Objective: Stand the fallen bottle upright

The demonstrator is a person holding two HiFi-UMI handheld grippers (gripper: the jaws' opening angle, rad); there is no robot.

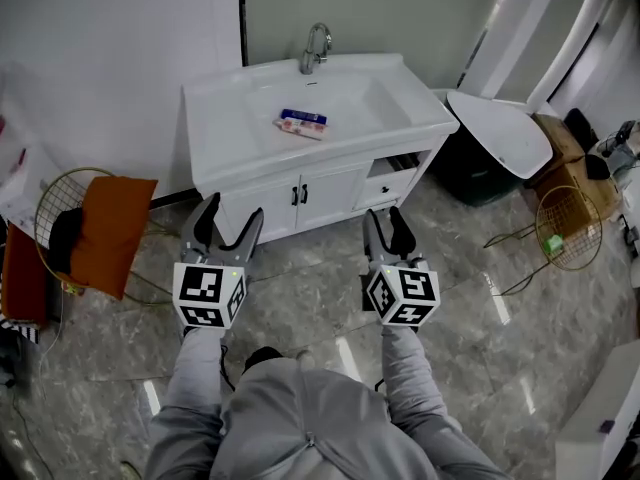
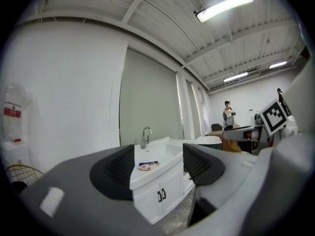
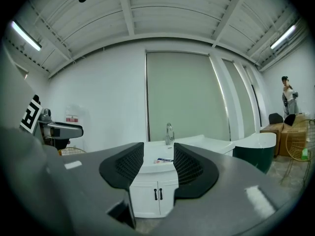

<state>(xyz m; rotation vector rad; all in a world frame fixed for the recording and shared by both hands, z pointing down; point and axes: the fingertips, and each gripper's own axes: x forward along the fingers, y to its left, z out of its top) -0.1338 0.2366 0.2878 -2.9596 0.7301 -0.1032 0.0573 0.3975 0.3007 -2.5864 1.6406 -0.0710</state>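
The fallen bottle (image 1: pixel 302 123) lies on its side in the basin of the white sink (image 1: pixel 330 153), close to the near rim and in front of the tap (image 1: pixel 314 48), well apart from both tools, so the step in hand looks like the approach. To do it well, the person would likely bring one tool over the near rim, line its jaws across the bottle's width rather than its length, grip near one end, and tip it up onto its base on the flat basin floor. The left hand-held gripper (image 1: pixel 235 208) is held level with its jaws spread wide and nothing between them. The right hand-held gripper (image 1: pixel 385 218) has its jaws drawn in, grasping nothing.
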